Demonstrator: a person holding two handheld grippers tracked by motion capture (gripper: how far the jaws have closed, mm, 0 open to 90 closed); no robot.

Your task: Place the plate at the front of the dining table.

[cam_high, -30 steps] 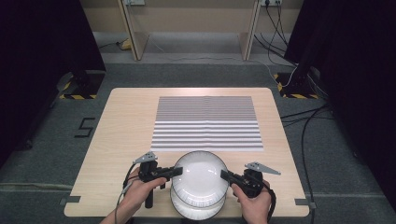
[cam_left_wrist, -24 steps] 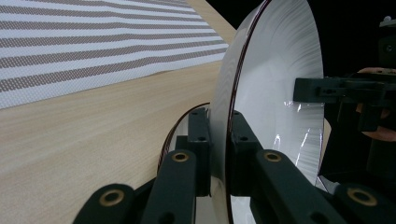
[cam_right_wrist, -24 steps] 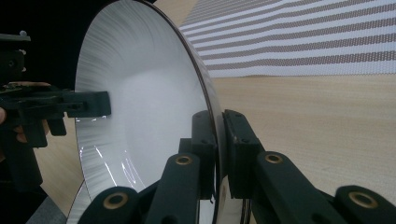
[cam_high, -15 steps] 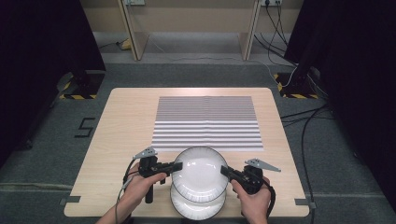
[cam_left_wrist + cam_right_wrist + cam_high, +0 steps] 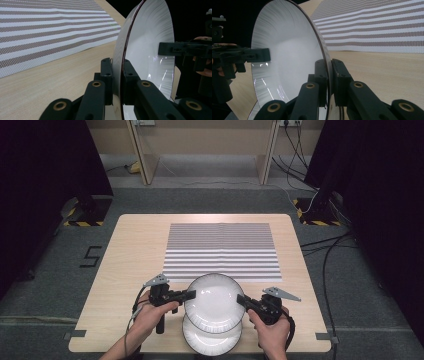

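Wooden surface [image 5: 125, 270] bears the lower plate [image 5: 210, 342]; both tools, left tool [image 5: 190, 294] and right tool [image 5: 241, 299], clench the lifted upper plate [image 5: 214, 301], placement pending.

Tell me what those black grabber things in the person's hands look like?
Each hand-held gripper, left and right, is black with a pistol-style handle and two chunky black jaws. Brass-coloured rivets dot the jaw arms. A grey three-cornered plate sits on top of each, and a dark cable trails from the left one. No sleeves reach the forearms.
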